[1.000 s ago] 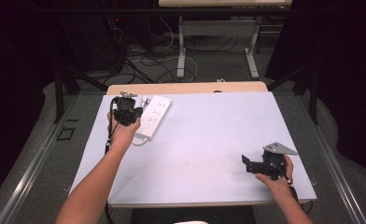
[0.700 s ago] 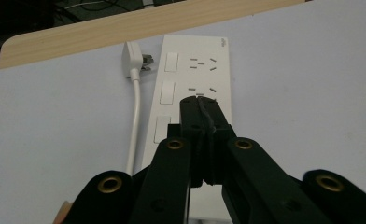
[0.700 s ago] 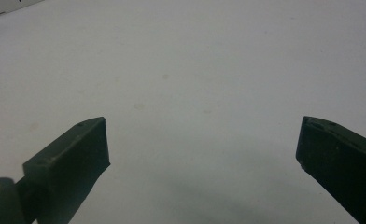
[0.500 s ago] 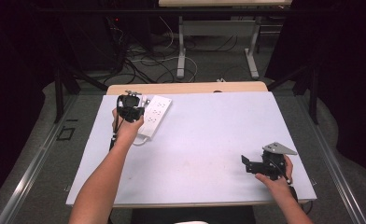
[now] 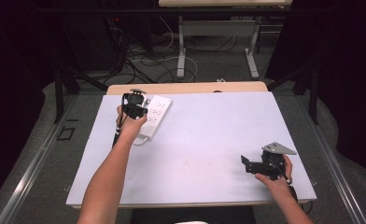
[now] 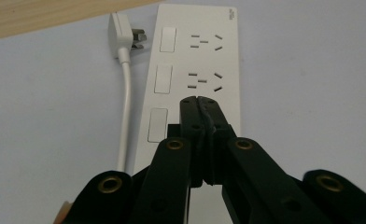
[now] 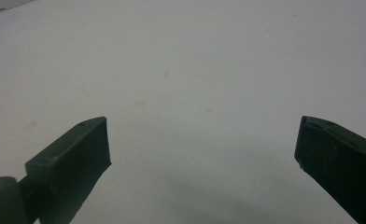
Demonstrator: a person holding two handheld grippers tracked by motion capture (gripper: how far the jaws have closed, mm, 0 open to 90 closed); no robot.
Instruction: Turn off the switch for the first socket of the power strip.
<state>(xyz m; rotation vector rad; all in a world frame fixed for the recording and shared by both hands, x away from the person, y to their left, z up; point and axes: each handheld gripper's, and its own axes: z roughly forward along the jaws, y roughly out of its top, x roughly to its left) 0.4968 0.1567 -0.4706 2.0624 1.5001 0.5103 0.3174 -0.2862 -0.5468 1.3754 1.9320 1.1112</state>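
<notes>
A white power strip (image 5: 157, 113) lies at the far left of the table, its sockets and switches facing up. In the left gripper view the power strip (image 6: 218, 56) runs away from the camera, with its white plug (image 6: 121, 36) and cable (image 6: 125, 102) lying along its left side. My left gripper (image 5: 134, 105) is shut with nothing between its jaws, and the tips of the left gripper (image 6: 199, 101) sit over the strip near its third switch. My right gripper (image 5: 247, 164) is at the near right, and the right gripper (image 7: 202, 140) stands wide open above bare white tabletop.
The white table surface (image 5: 209, 135) has a wooden strip (image 5: 186, 87) along its far edge. Beyond it, on the floor, are another table's white legs (image 5: 182, 51) and loose cables (image 5: 144, 60). Dark curtains stand on both sides.
My left gripper has moved a little away from the person and to the right, over the power strip. The right gripper has stayed where it was.
</notes>
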